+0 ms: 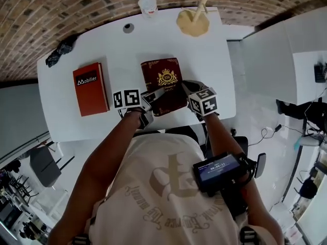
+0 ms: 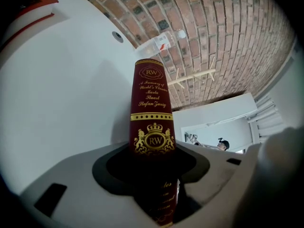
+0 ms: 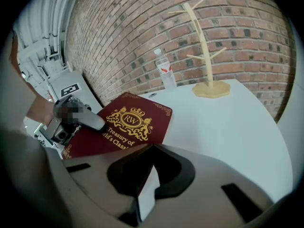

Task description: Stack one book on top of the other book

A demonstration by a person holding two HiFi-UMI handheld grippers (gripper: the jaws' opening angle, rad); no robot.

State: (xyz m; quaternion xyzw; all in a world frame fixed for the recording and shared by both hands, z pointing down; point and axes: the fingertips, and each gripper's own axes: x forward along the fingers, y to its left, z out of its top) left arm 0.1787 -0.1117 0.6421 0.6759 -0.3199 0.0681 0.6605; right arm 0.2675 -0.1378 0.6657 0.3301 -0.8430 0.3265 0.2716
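Maroon book (image 1: 164, 75) clamped in left gripper (image 1: 153, 97) and right gripper (image 1: 188, 88); red book (image 1: 91, 88) lies apart.

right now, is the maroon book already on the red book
No, the maroon book sits to the right of the red book, with bare table between them.

White round-cornered bench (image 1: 219, 65). Left: orange-red hardcover book (image 1: 91, 89), flat. Centre, near front edge: dark maroon hardcover book with gold crest (image 1: 164, 80). Far edge: clear plastic bottle (image 1: 147, 4), upright; pale wooden branched stand (image 1: 193, 22); grey round grommet (image 1: 128, 28). Far-left corner: black crumpled bundle (image 1: 60, 52).
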